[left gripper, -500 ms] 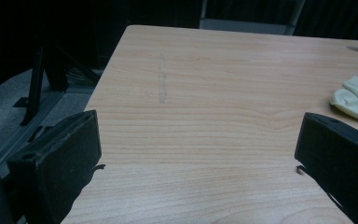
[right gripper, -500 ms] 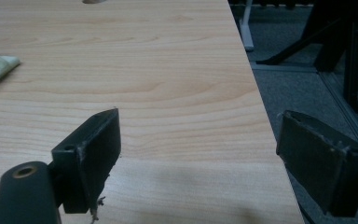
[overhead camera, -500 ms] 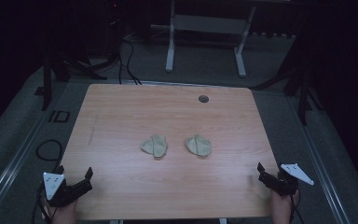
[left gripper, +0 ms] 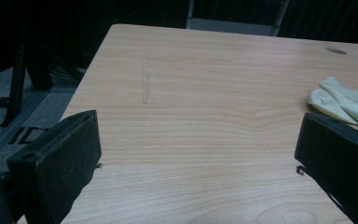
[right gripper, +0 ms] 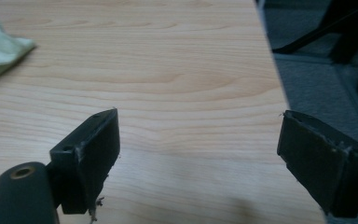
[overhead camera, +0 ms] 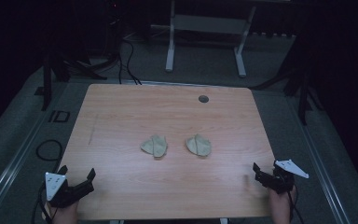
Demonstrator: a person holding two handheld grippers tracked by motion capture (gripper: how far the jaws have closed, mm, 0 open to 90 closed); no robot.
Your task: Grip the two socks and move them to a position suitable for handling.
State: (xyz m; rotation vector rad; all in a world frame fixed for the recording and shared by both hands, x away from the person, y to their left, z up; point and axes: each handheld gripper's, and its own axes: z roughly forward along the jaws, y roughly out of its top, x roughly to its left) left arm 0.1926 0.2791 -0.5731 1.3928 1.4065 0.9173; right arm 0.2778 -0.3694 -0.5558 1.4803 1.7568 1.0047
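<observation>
Start of work: left gripper (overhead camera: 77,183) & right gripper (overhead camera: 265,175), both spread w/ nothing between, sit at near surface (overhead camera: 121,116) edge; two cloths (overhead camera: 154,146) (overhead camera: 198,145) untouched mid-surface.

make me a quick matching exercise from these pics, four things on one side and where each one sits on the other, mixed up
Things:
1. left gripper
2. right gripper
3. left cloth
4. round hole

Places, as the high view shows them:
A. far part of the wooden table, right of the middle
B. near right corner of the table, jaws open and empty
C. middle of the table, beside the right cloth and apart from it
D. near left corner of the table, jaws open and empty

Right pairs: 1-D, 2-B, 3-C, 4-A
</observation>
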